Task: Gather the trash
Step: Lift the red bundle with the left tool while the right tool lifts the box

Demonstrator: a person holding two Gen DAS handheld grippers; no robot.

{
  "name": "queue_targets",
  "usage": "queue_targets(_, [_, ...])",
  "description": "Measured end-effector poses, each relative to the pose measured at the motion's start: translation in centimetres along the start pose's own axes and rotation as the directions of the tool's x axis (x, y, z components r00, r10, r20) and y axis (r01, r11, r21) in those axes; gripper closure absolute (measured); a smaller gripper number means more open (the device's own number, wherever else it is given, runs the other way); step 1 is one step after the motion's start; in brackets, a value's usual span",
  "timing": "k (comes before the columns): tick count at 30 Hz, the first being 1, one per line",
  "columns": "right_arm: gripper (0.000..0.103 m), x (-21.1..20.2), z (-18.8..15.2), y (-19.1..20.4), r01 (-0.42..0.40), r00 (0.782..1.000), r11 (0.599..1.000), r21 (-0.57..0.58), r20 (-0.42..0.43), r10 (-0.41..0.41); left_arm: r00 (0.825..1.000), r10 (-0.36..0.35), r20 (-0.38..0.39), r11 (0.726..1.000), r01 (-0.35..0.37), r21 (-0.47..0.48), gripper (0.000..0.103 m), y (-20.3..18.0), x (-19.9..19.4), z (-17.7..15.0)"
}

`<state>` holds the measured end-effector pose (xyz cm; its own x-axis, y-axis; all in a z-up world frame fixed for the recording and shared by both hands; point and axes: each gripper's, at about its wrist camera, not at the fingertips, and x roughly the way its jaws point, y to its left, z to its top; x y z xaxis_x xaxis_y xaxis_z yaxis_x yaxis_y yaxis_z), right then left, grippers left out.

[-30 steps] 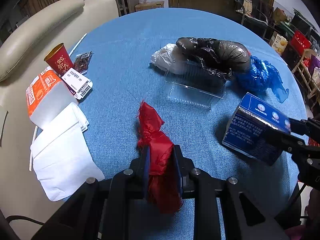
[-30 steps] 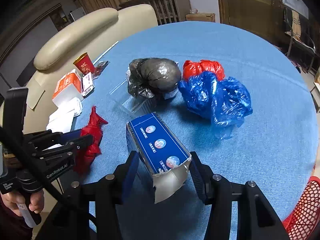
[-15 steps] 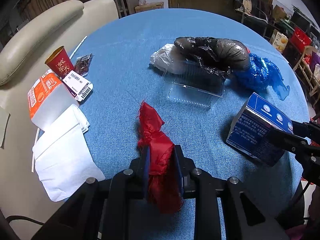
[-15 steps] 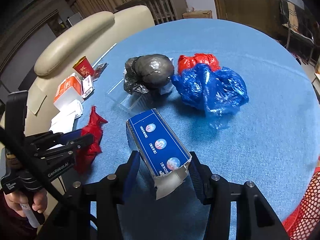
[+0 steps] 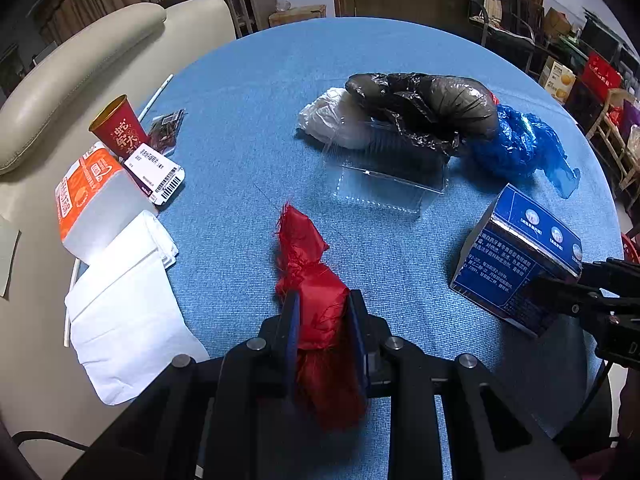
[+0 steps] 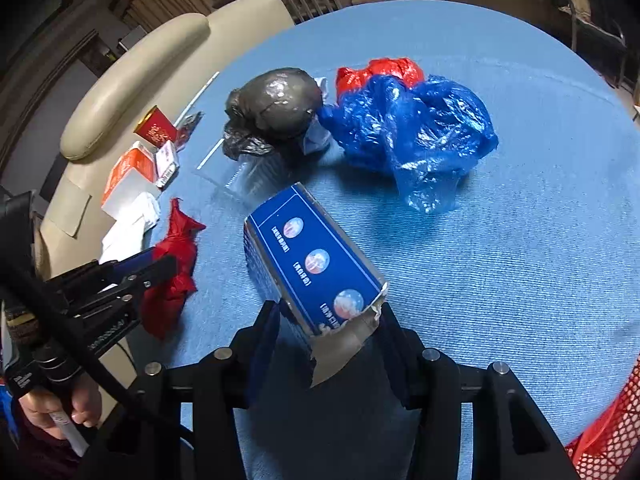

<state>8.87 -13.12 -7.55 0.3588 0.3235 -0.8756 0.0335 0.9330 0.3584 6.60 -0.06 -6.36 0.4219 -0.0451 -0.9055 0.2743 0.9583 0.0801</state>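
Holding a red bag pinched narrow in the left gripper and a blue carton clamped wider in the right gripper, long axis running forward from the jaws, red mesh bin lying just right.

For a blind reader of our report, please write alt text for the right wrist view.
The right gripper grips a torn blue carton over a round blue table. At the left, the left gripper grips a red bag. Beyond lie a black bag, a blue bag and cartons near a cream sofa.
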Motion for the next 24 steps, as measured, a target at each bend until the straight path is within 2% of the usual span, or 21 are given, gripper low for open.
queue_targets(14, [0.044, -0.4, 1.0, 1.4, -0.011, 1.0, 0.999, -0.045, 0.026, 0.012, 1.0, 0.005, 0.0, 1.0, -0.005, 0.005, 0.077, 0.0, 0.0, -0.1])
queue_targets(24, [0.05, -0.3, 0.4, 0.8, 0.0, 0.999, 0.999, -0.04, 0.05, 0.002, 1.0, 0.001, 0.01, 1.0, -0.001, 0.015, 0.078, -0.4, -0.4, -0.3])
